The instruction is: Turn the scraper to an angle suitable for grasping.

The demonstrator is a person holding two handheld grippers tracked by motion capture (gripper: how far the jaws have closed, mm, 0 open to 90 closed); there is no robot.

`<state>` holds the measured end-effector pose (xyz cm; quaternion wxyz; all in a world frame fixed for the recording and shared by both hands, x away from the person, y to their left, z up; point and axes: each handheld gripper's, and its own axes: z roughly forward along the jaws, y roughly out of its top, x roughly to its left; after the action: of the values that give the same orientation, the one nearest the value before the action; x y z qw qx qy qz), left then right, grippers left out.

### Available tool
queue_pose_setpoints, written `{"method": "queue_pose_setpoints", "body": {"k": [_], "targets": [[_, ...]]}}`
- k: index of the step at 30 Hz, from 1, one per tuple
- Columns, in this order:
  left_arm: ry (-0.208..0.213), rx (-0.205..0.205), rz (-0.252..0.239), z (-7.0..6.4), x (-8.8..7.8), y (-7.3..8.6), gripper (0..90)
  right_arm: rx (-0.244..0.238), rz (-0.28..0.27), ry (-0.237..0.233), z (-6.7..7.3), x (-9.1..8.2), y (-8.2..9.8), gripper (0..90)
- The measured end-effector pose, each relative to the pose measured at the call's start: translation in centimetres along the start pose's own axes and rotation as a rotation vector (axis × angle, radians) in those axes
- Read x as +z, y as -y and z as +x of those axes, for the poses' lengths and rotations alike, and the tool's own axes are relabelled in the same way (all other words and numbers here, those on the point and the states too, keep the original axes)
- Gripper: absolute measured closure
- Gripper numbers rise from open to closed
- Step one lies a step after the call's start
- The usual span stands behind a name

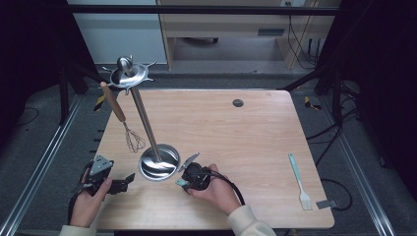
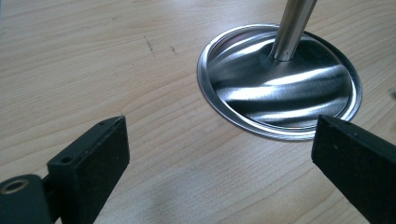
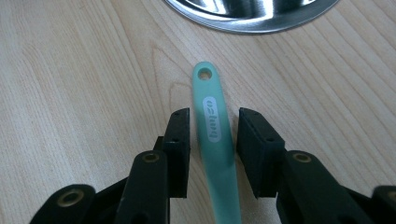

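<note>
A teal utensil handle [image 3: 214, 140] with a hang hole lies on the wooden table, its end [image 1: 180, 183] pointing at the steel stand's round base [image 1: 158, 163]. My right gripper [image 3: 214, 116] straddles this handle, with a thin gap on each side of it, so it is open around it. The rest of that utensil is hidden under the hand. My left gripper [image 1: 129, 179] rests at the table's front left, open wide and empty [image 2: 219, 125], facing the base [image 2: 280, 88]. A whisk [image 1: 120, 115] with a wooden handle hangs from the stand's hooked top [image 1: 127, 74].
A second teal-handled brush [image 1: 298, 179] lies near the table's right edge, with a small grey piece [image 1: 327, 203] beside it. A cable hole [image 1: 238, 103] sits at the back middle. The stand's pole [image 1: 145, 123] leans over the left side of the table.
</note>
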<state>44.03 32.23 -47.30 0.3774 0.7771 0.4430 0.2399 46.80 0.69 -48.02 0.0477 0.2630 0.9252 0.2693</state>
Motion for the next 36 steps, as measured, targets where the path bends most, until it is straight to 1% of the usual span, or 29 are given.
{"method": "queue_pose_setpoints", "body": {"k": [6, 8, 10, 16, 22, 24, 28, 36], "targets": [[0.002, 0.001, 0.000, -0.04, 0.01, -0.02, 3.9, -0.009, 0.011, 0.004, 0.10, 0.01, -0.12, 69.4], [0.002, 0.001, 0.000, -0.04, 0.00, -0.02, 3.9, -0.021, 0.018, 0.011, 0.06, 0.00, -0.17, 70.7], [0.003, 0.002, 0.000, -0.03, -0.01, -0.02, 3.8, -0.018, 0.021, 0.015, 0.08, 0.02, -0.23, 71.7], [0.006, 0.006, 0.004, -0.06, 0.04, -0.04, 3.9, -0.020, 0.028, 0.016, 0.12, 0.02, -0.30, 72.2], [0.007, 0.005, 0.008, -0.10, 0.06, -0.02, 3.9, -0.041, 0.025, 0.025, 0.17, 0.03, -0.27, 73.0], [0.007, 0.005, 0.008, -0.10, 0.06, -0.02, 3.9, -0.039, 0.026, 0.025, 0.25, 0.04, -0.29, 73.3], [0.006, 0.006, 0.008, -0.12, 0.08, -0.02, 3.9, -0.056, 0.035, 0.030, 0.39, 0.02, -0.36, 74.2], [0.007, 0.007, 0.010, -0.08, 0.04, -0.03, 3.9, -0.053, 0.041, 0.028, 0.40, 0.00, -0.42, 74.7]]}}
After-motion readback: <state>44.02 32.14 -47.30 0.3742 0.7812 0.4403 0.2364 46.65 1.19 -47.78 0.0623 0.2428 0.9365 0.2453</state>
